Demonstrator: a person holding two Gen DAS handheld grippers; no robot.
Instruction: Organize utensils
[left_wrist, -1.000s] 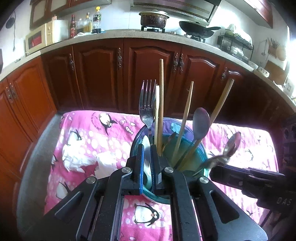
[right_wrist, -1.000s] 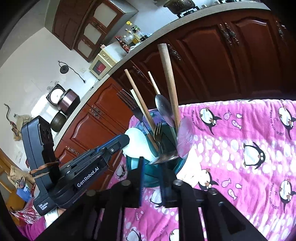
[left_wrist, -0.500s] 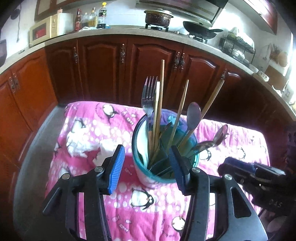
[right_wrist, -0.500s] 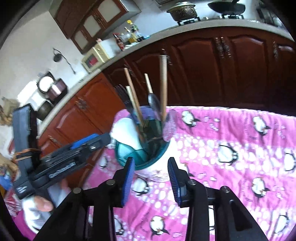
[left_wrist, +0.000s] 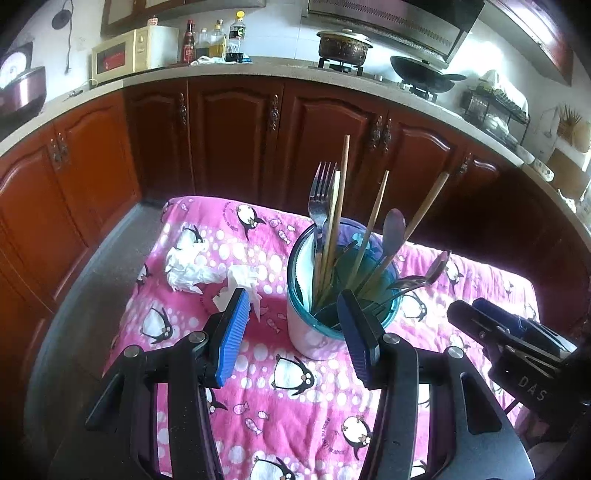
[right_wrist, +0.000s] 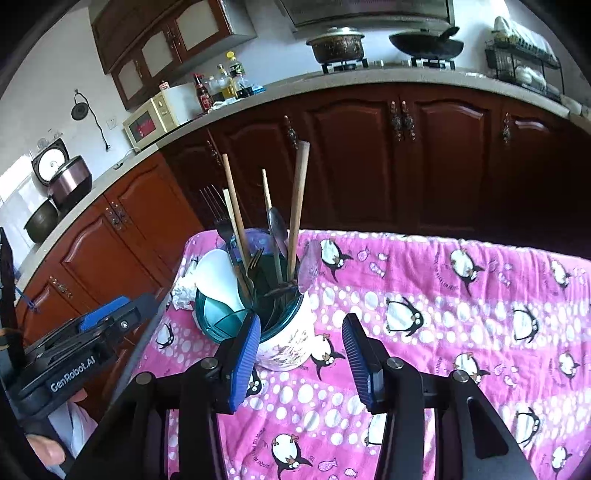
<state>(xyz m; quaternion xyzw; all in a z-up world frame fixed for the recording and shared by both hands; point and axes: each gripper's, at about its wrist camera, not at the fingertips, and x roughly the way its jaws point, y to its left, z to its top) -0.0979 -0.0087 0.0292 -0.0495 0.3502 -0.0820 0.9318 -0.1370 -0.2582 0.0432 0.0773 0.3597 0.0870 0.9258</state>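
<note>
Standing upright on the pink penguin cloth (right_wrist: 461, 314), near its left side: a white utensil holder (left_wrist: 314, 336) with a teal rim, packed with a fork (left_wrist: 320, 195), wooden chopsticks (left_wrist: 341, 192), spoons (left_wrist: 392, 229) and a white ladle (right_wrist: 218, 277). Just short of it, the left gripper (left_wrist: 295, 332), spread wide and empty, with crumpled tissue (left_wrist: 192, 269) lying beyond its left finger. Opening too, the right gripper (right_wrist: 301, 350), nothing between its blue pads (right_wrist: 243, 365), the holder just ahead.
</note>
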